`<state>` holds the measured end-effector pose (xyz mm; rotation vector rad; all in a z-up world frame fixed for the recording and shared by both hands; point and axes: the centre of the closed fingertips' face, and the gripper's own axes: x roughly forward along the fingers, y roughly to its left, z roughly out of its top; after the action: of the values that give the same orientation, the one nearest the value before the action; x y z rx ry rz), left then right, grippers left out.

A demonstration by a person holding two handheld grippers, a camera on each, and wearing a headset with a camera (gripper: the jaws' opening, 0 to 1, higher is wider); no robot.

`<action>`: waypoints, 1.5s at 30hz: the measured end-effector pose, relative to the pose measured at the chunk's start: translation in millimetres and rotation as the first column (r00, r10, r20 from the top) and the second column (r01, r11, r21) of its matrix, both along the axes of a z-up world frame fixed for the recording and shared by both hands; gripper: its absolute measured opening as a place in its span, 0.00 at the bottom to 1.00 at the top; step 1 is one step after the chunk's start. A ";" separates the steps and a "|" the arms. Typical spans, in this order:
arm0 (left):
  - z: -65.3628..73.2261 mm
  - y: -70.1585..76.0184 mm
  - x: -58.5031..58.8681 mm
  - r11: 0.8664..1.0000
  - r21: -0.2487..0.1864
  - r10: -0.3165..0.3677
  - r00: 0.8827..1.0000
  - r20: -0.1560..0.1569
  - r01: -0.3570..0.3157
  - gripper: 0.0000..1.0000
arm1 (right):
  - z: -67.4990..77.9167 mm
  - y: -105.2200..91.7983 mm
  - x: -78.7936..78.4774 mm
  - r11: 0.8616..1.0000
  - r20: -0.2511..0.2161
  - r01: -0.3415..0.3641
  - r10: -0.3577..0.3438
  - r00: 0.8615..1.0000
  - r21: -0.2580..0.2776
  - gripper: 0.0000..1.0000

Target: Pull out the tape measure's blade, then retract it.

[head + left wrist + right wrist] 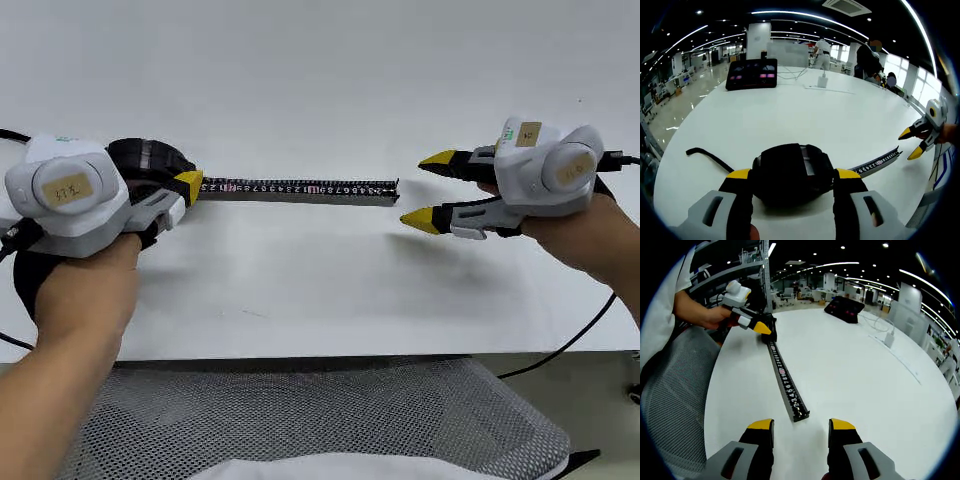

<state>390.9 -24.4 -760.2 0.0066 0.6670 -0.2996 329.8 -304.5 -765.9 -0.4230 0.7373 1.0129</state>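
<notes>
The left gripper (pixel 792 175) has its two yellow-tipped jaws closed against the sides of the tape measure's case (pixel 150 160), a rounded black plastic body with a slightly glossy top. The case sits between the jaws and rests on the table. In the head view the gripper's smooth white shell covers most of the hand behind it.

From the case the blade (pixel 300 188) runs out flat and straight along the table towards the other hand. It is a narrow dark strip printed with pale numbers and tick marks, with some red marks near the case, and it ends in a small square hook.

The right gripper (pixel 428 190) has its jaws spread wide and holds nothing. Its jaws are grey with pointed yellow tips. In the right gripper view the blade's end lies just ahead of the gap between the jaws, near them but apart from both.

The table (pixel 300 80) is white, smooth and matt, with a curved edge. A thin black cable (pixel 710 155) lies on it beside the case, and further off stand a dark tablet (pixel 751 74) with lit patches and a small white plug block (pixel 823 80). Below the table's near edge is the grey mesh of a chair (pixel 300 410).
</notes>
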 end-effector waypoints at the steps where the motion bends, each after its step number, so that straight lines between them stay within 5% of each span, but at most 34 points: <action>1: -0.5 -0.5 0.1 1.000 0.000 0.001 1.000 -0.003 -0.001 0.61 | -0.8 0.7 1.0 1.000 -0.002 -0.007 0.007 1.000 -0.002 0.40; 22: 1.7 -0.5 1.2 0.999 -0.045 0.016 1.000 -0.013 -0.017 0.61 | -11.2 13.9 5.8 0.997 -0.039 -0.082 0.082 0.996 0.004 0.31; 45: 0.9 -0.2 0.7 0.999 -0.049 0.014 1.000 -0.023 -0.015 0.61 | -20.1 19.7 4.1 0.984 -0.035 -0.176 0.175 0.984 -0.016 0.15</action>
<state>391.7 -24.6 -759.2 -0.0490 0.6821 -0.3022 333.9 -284.8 -786.0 -0.4946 0.7496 1.1815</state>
